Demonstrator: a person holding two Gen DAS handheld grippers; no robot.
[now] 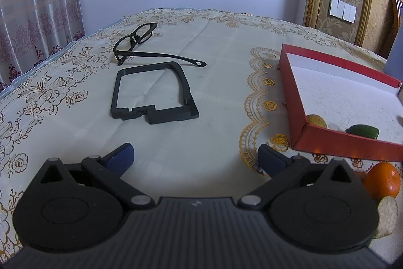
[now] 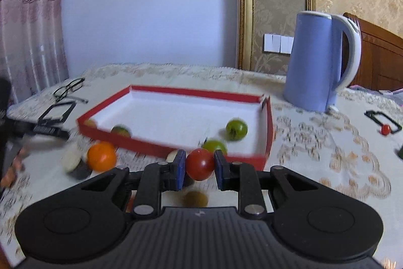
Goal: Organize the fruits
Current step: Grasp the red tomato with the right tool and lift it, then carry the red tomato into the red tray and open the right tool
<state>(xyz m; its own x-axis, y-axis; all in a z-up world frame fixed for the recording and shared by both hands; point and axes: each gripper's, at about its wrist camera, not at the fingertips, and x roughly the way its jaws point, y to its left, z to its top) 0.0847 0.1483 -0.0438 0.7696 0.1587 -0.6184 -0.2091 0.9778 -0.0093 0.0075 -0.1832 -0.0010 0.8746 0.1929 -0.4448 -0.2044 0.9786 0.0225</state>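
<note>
My right gripper (image 2: 199,165) is shut on a red tomato (image 2: 200,164) and holds it above the table, just in front of the near wall of the red box (image 2: 141,143). Inside the box lie two green fruits (image 2: 236,129) (image 2: 214,146), a striped green fruit (image 2: 121,130) and a yellowish one (image 2: 90,122). An orange (image 2: 101,156) and a pale fruit (image 2: 71,160) lie on the cloth left of the box. My left gripper (image 1: 195,158) is open and empty over the cloth, left of the red box (image 1: 347,143); the orange (image 1: 384,179) sits at its right.
Black glasses (image 1: 137,38) and a black frame part (image 1: 153,90) lie on the tablecloth ahead of the left gripper. A blue kettle (image 2: 314,59) stands behind the box on the right. A small red fruit (image 2: 385,129) sits on another black frame at far right.
</note>
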